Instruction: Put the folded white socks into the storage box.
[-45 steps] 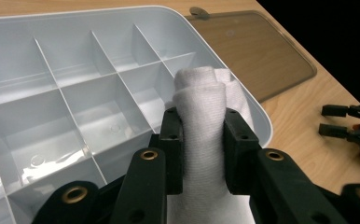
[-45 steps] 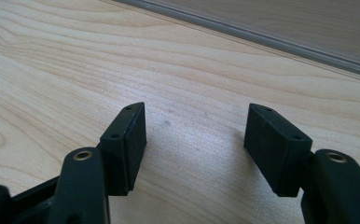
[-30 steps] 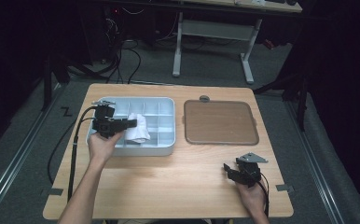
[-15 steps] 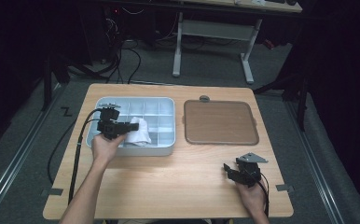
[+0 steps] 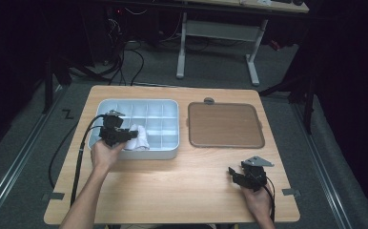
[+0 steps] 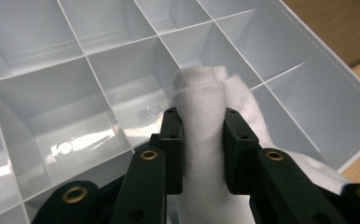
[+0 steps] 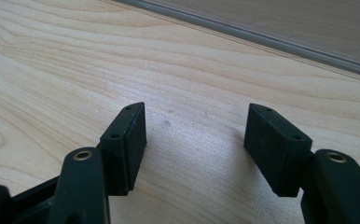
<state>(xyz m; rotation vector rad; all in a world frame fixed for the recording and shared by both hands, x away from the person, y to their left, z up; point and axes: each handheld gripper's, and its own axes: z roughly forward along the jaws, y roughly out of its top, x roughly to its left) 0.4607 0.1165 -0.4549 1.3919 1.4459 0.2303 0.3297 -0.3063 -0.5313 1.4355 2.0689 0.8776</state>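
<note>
The left gripper has its two black jaws closed partway on a white cloth, pinching a rolled fold of it so that the fabric bulges above and below the pads. The cloth's long axis runs straight out along the jaws: one rounded end sticks out just past the fingertips, and the rest trails back under the gripper body and spills to its right. In the high view the left gripper sits over the near left part of the white divided tray, with the cloth just to its right, draped across the tray's front cells.

The relation that matters is what lies directly beyond the tips. Ahead of the jaws and slightly below is an empty compartment, with a thin divider wall rising just beside the cloth's free end. The tip of the cloth appears to hang over that compartment's near corner, though whether it touches the floor cannot be told. Pushing the cloth into the cell would likely mean driving forward and down along the jaws' own line, keeping clear of the divider.

The right gripper rests well apart on the wooden table, jaws spread wide with nothing between them; the left is by far the nearer to the cloth. Beyond it lies the brown lid, beside the tray.
</note>
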